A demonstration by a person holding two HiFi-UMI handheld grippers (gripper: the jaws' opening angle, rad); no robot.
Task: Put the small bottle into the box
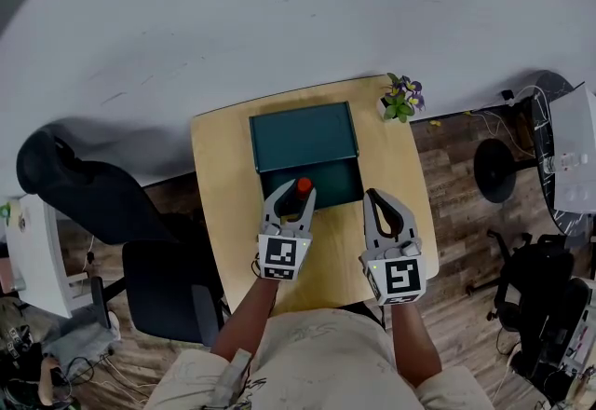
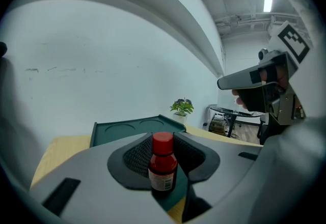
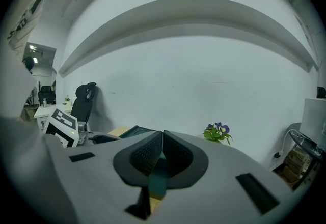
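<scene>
Chair (image 1: pixel 93 194): black, off the box's left, past the counter (image 1: pixel 228 203) edge, well apart from the box.

Counter left of the box: bare wood strip, open room for moving on that side.

Left claw (image 1: pixel 295 190): gripping the bottle (image 2: pixel 163 164), pads pressed on its body from both sides. It comes in from the box's near side, jaws reaching over the box's front edge.

Bottle: upright, long axis vertical, red cap up, label facing back along the claw. It sits over the front-middle of the box tray. Can't tell if its base touches the tray floor.

Box (image 1: pixel 335 183): dark teal, open, set at the far middle of the counter. The tray faces up, front wall toward the person.

Lid (image 1: pixel 303 136): folded back on the box's far side toward the wall, lying about flat. Two round recesses show on its inner face in the left gripper view.

Near side of the box: clear wood strip up to the counter's front edge; both claws hang over it.

Right claw (image 3: pixel 162 135): closed, jaw tips touching, nothing between them. It is just off the box's front right corner, outside the tray, pointing toward the wall like the left one.

Right of the box: narrow wood strip to the counter's right edge.

Plant (image 1: pixel 402 99): small pot, purple flowers, beyond the box's far right corner, at the counter's corner, apart from the lid.
</scene>
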